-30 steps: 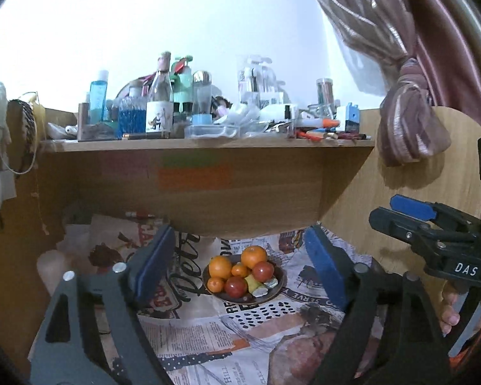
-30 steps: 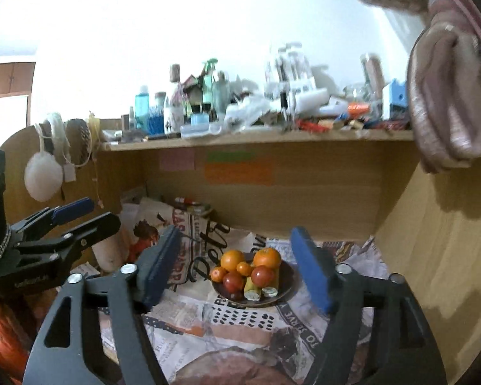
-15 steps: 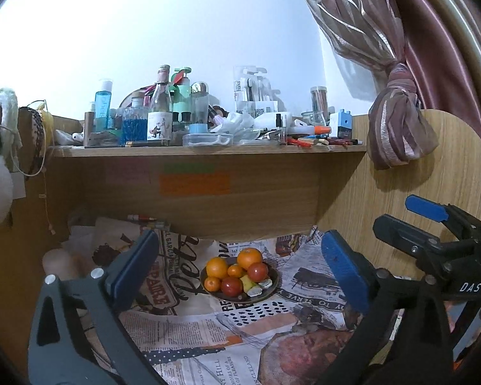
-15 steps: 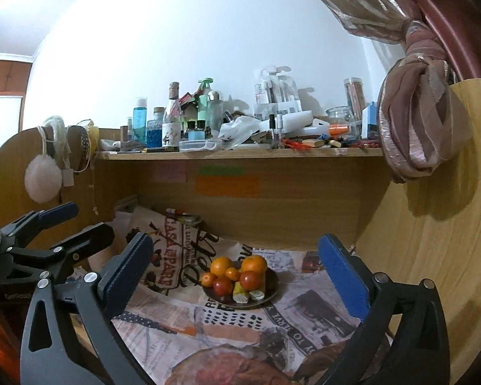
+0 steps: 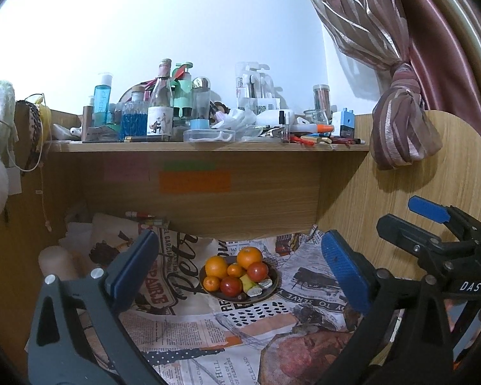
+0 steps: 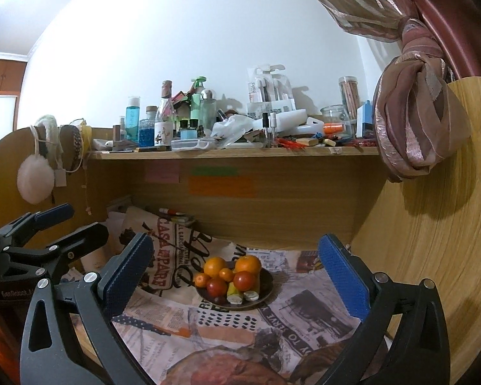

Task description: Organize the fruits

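Observation:
A dark plate point(image 5: 269, 290) point(image 6: 267, 288) sits on the newspaper-covered desk under the shelf. It holds oranges point(image 5: 248, 256) point(image 6: 247, 264), small tangerines, red fruits point(image 5: 257, 271) point(image 6: 244, 280) and banana pieces point(image 5: 250, 284) point(image 6: 234, 292). My left gripper point(image 5: 237, 272) is open and empty, well in front of the plate. My right gripper point(image 6: 235, 272) is open and empty, also short of the plate. Each gripper shows at the edge of the other's view.
Newspaper point(image 5: 208, 330) covers the desk. A wooden shelf point(image 5: 208, 146) above is crowded with bottles and small items. A wooden side panel point(image 6: 433, 256) stands on the right with a knotted curtain point(image 6: 413, 128) over it. A white pompom point(image 6: 35, 176) hangs at left.
Both grippers have opened wider and pulled back a little from the plate. The fruit has not moved.

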`<state>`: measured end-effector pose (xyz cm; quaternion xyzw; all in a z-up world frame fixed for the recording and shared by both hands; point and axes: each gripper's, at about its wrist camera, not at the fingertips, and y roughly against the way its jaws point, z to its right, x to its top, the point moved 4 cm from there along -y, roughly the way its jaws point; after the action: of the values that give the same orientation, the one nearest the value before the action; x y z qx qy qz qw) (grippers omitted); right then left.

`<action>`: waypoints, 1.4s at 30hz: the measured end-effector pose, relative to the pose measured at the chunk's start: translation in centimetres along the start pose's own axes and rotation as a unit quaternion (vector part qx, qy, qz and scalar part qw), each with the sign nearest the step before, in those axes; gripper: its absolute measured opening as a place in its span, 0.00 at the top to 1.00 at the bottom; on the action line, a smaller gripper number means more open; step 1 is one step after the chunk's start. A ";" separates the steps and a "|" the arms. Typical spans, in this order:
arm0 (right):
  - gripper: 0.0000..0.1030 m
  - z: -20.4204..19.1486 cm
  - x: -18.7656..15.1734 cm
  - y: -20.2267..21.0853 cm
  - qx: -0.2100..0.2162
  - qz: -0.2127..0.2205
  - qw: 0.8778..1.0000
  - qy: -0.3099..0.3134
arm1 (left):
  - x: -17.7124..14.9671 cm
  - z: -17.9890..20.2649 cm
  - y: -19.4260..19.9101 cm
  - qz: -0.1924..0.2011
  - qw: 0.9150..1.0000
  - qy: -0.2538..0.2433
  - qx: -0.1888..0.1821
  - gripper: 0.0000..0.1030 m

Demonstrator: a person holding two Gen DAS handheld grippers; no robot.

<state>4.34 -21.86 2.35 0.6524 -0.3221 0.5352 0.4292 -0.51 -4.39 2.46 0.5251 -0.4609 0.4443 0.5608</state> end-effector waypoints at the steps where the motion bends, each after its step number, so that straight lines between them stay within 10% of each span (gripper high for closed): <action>1: 0.00 0.0 0.0 0.0 0.000 0.000 1.000 0.000 | 0.0 0.0 0.0 0.000 1.000 0.001 -0.001 0.00; 42: 0.00 0.7 0.3 -1.0 -0.003 0.000 1.000 -0.017 | -0.3 -0.6 -1.8 -0.015 1.000 0.011 -0.014 0.00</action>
<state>5.54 -22.02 2.35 0.6600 -0.3313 0.5232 0.4253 1.19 -3.86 1.81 0.5191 -0.4531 0.4349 0.5797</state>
